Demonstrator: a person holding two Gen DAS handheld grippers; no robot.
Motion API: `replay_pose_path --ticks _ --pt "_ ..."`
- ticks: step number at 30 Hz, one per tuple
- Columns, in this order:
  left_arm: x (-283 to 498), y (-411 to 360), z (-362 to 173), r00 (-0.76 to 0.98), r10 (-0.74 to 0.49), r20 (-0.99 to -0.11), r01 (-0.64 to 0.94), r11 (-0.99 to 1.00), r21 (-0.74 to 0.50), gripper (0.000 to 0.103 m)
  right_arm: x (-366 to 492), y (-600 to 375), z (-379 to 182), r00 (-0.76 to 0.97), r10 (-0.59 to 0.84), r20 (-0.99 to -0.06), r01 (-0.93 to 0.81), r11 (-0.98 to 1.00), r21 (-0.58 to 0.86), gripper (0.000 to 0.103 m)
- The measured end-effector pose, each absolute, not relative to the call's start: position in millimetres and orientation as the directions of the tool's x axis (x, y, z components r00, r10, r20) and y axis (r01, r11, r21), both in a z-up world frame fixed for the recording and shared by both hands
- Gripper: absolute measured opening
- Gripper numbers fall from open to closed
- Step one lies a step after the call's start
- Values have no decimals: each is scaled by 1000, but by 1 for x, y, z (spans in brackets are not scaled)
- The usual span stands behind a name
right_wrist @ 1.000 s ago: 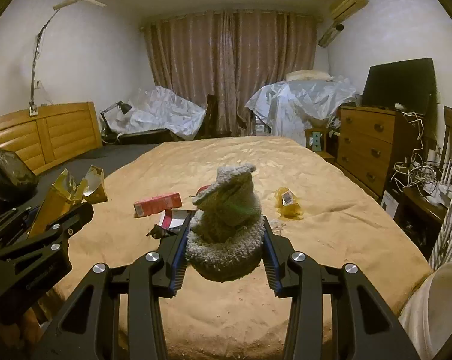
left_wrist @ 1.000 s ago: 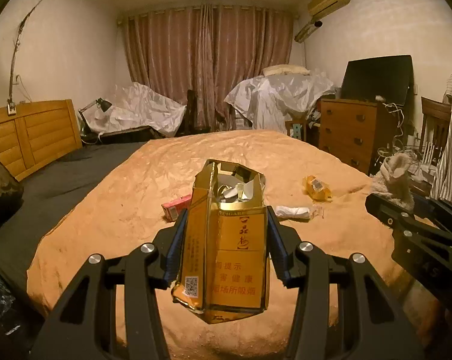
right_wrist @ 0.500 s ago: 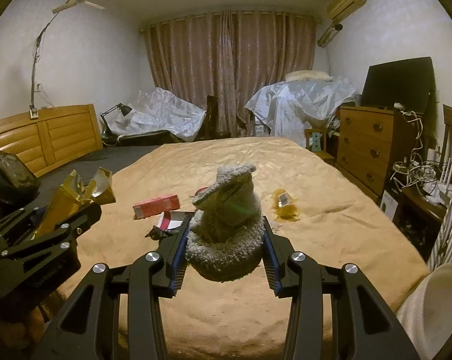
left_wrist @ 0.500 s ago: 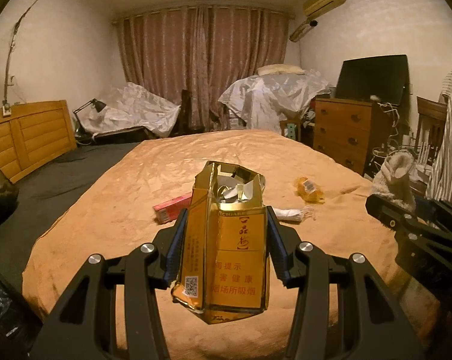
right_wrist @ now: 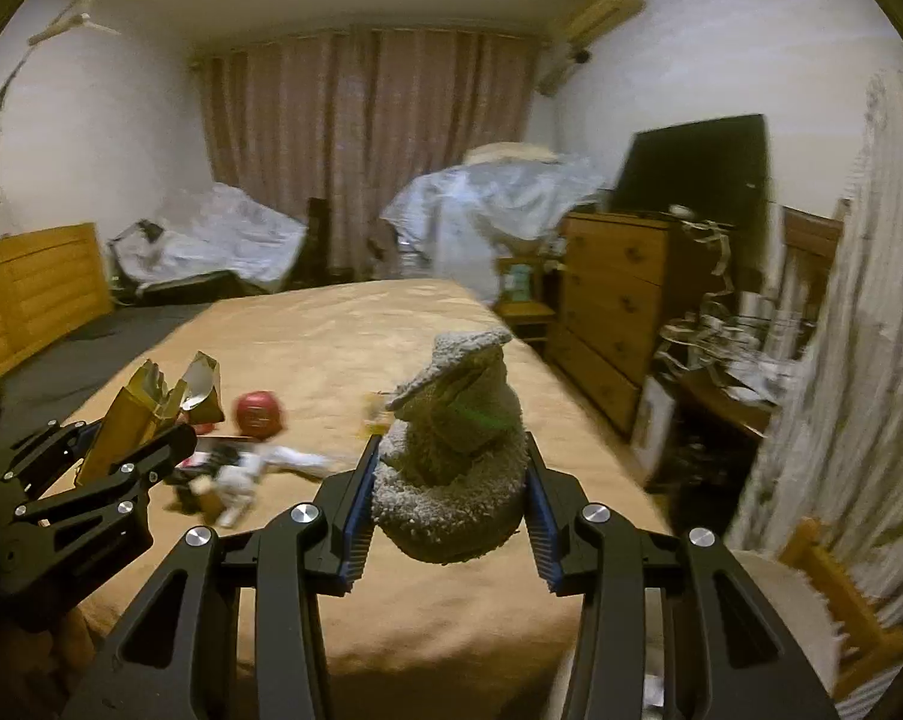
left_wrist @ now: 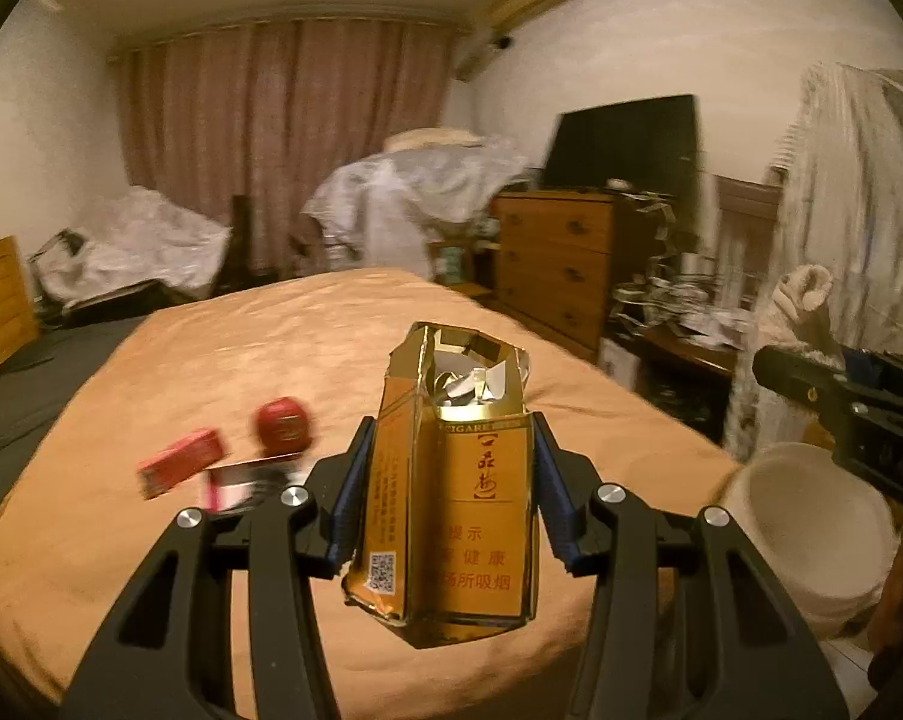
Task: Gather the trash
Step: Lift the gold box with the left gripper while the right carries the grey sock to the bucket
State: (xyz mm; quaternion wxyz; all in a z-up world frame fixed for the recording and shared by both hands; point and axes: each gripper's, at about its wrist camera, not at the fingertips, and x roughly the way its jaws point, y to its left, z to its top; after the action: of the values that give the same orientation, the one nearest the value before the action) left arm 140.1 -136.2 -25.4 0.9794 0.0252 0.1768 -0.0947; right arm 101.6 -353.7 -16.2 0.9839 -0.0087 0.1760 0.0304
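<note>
Gold card, creased and torn open at the top, is what our left claw [left_wrist: 448,480] pinches: a carton [left_wrist: 451,480] standing upright between the blue pads, long axis vertical, its ragged mouth pointing up and away from us, its printed face toward the camera. Crumpled silver foil and white paper show inside the mouth. The bottom corner on the claw's left side is dented.

Our right claw [right_wrist: 448,480] is clamped on a sock [right_wrist: 451,456], a nubbly grey-green fleece bundle, rounded and bulging below the pads, with a flattened cuff flopping over to the left at the top. Its long axis also runs upright.

Both loads hang above the near end of the bed [left_wrist: 241,372], which wears a wrinkled tan cover. Beyond and left of the left claw lie a pink box [left_wrist: 178,462], flat and oblong, and a red round can [left_wrist: 282,423], both blurred. Left of the right claw, past the can, a white wrapper [right_wrist: 283,459] sprawls on the cover. Right of the left claw and lower sits a smooth white bin [left_wrist: 811,534]
</note>
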Motion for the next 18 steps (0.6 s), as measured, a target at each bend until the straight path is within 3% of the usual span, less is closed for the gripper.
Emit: replay_pose_path --ticks 11,18 --pt "148 -258 -31 815 -402 -419 450 893 19 47 84 -513 -19 870 -77 -487 96 995 16 44" --pt "161 -322 -50 691 -499 -524 576 818 -20 47 89 -589 -45 780 -97 -618 145 989 28 44"
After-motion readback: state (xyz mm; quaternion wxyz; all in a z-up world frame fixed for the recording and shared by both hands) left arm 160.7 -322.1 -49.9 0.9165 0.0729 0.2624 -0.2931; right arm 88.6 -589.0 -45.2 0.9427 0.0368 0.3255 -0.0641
